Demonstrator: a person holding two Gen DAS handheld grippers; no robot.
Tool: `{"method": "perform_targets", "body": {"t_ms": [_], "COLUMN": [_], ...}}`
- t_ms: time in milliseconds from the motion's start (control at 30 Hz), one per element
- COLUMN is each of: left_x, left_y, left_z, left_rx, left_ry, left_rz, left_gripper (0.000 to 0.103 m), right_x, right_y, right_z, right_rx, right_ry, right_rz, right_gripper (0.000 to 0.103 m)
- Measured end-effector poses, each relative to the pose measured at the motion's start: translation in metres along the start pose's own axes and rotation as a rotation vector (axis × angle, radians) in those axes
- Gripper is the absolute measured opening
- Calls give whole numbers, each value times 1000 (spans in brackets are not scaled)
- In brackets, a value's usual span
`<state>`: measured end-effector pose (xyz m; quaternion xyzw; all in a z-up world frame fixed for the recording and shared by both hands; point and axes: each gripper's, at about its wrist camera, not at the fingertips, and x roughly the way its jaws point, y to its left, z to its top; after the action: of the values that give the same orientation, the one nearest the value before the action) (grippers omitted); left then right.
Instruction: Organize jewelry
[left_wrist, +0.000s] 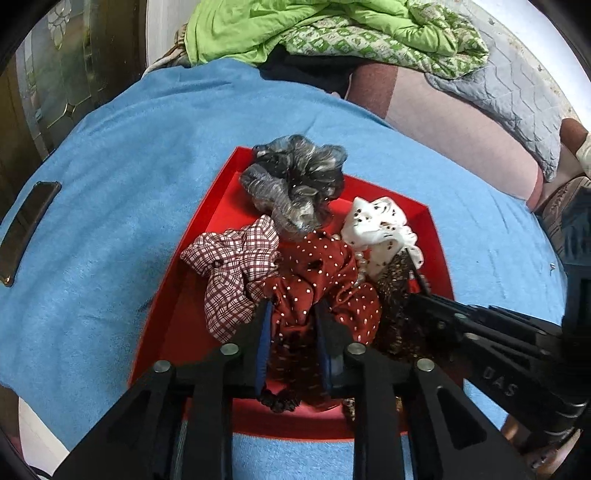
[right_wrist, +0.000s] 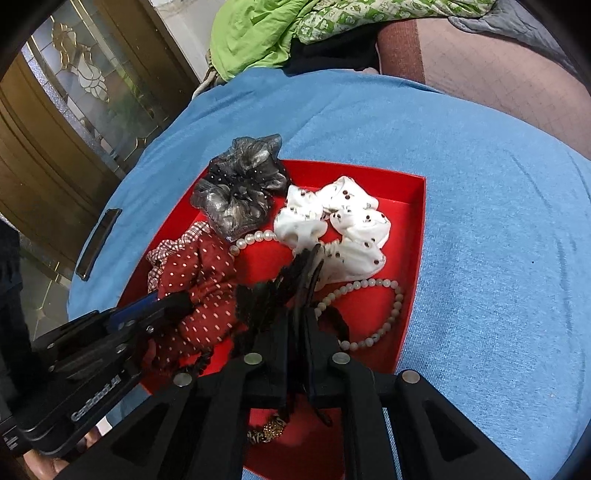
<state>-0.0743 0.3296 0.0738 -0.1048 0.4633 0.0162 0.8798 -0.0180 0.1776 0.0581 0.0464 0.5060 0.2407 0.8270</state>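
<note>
One blue cloth (left_wrist: 110, 206) beneath red tray (left_wrist: 424, 229).

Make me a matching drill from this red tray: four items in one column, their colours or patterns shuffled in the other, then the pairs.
Items
1. scrunchie gripped by the left gripper
2. scrunchie at the tray's far left corner
3. scrunchie by the tray's far right wall
4. bead necklace

Descriptions
A. white with dark spots
B. pale pearl-like beads
C. dark red with small white dots
D. grey, sheer and shimmery

Pairs: 1-C, 2-D, 3-A, 4-B

All lie in the red tray on the blue cloth.
</note>
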Motion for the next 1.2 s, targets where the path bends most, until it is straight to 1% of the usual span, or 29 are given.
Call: {"method": "perform_targets", "body": {"t_ms": [100, 167, 233, 300, 333, 533, 667, 767, 833, 900, 1033, 1200], "left_x": [-11, -17, -26, -34, -38, -55, -65, -72, -78, -83, -92, -103], "left_y": [-3, -4, -4, -4, -4, -6, -4, -4, -4, -5, -10, -19], "left_z": [0, 0, -2, -2, -4, -13, -21, -27, -32, -38, -49, -60], "left_rx": [12, 16, 16, 18, 20, 26, 18, 17, 17, 21, 42, 62], "left_ry": [-21, -30, -45, -64, -75, -99, -112, -120, -125, -133, -155, -190], "left_rz": [8, 15, 26, 40, 51, 85, 103, 110, 115, 121, 136, 143], "left_gripper": [27, 27, 31, 38, 39, 43, 53, 54, 56, 61, 63, 64], "right_x": [-5, -9, -14, -20, -24, -45, -57, -67, -74, -81, -91, -100], "right_y": [3, 4, 6, 8, 9, 13, 14, 14, 15, 15, 13, 10], "right_z": [1, 1, 1, 0, 0, -11, -23, -34, -45, -54, -73, -93], "right_rx": [-13, -17, -18, -18, -18, -26, -30, -38, -40, -42, -42, -44], "right_ry": [-14, -22, -30, -41, -47, -77, -93, -106, -117, -126, -138, -143], "right_rz": [-6, -4, 4, 11, 14, 9, -9, -30, -54, -71, -92, -116], "right_gripper": [23, 25, 27, 30, 32, 37, 39, 39, 41, 42, 46, 47]}}
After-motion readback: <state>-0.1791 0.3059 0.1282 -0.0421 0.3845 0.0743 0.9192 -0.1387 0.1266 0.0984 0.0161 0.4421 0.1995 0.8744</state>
